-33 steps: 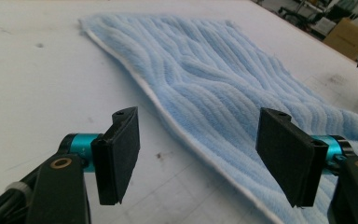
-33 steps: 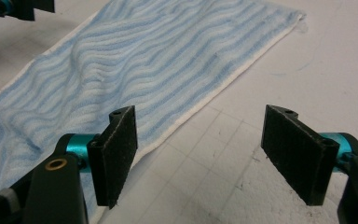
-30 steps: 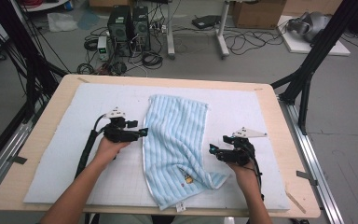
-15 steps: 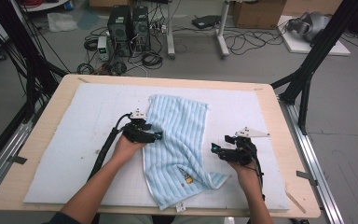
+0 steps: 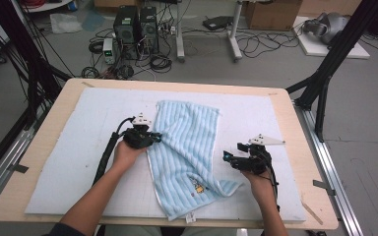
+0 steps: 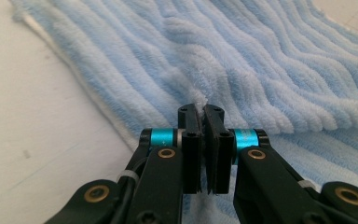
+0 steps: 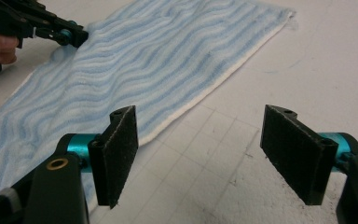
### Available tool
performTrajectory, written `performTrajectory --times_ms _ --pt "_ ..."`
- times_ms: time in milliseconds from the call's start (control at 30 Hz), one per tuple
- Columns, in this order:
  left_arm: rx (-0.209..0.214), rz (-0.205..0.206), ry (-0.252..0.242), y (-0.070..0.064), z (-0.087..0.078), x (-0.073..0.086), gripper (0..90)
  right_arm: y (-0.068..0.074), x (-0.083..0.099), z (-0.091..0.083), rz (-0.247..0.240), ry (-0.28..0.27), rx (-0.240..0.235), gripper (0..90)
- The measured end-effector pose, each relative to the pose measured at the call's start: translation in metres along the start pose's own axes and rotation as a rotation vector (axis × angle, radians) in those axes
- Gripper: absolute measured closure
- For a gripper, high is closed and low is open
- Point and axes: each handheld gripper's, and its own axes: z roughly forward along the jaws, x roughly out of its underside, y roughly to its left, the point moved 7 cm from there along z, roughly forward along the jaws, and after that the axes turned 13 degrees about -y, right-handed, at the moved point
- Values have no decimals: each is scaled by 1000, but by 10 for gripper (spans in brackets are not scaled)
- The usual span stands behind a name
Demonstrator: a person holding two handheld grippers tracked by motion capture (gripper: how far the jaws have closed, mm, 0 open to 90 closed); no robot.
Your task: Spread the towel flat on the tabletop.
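A light blue striped towel (image 5: 189, 147) lies lengthwise on the white mat (image 5: 78, 128), with a small cartoon patch near its front end. My left gripper (image 5: 155, 138) is at the towel's left edge, shut on a pinch of the fabric (image 6: 204, 103). The right gripper view shows the same towel (image 7: 135, 60) running away to the left, with the left gripper (image 7: 72, 35) at its far edge. My right gripper (image 5: 226, 158) rests just right of the towel's right edge, jaws wide open with nothing between them, over bare mat (image 7: 223, 158).
The mat covers a wooden table (image 5: 295, 132) with edges all round. Cables trail from both grippers toward the person's forearms. Computer cases, cables and boxes stand on the floor beyond the far edge.
My left gripper moved right from the bare mat onto the towel's left edge and closed on the fabric. The right gripper has barely moved.
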Motion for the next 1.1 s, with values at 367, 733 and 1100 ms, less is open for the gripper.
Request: performTrajectory --times_ms 367,733,1100 --pt "-79 -85 -34 41 -20 1 858 2 2 1 -1 8 -5 270" --pt "-193 -171 -71 80 -37 8 855 4 3 2 1 11 -6 270" --pt "-166 -227 -184 73 -68 10 293 5 2 4 6 3 -13 284"
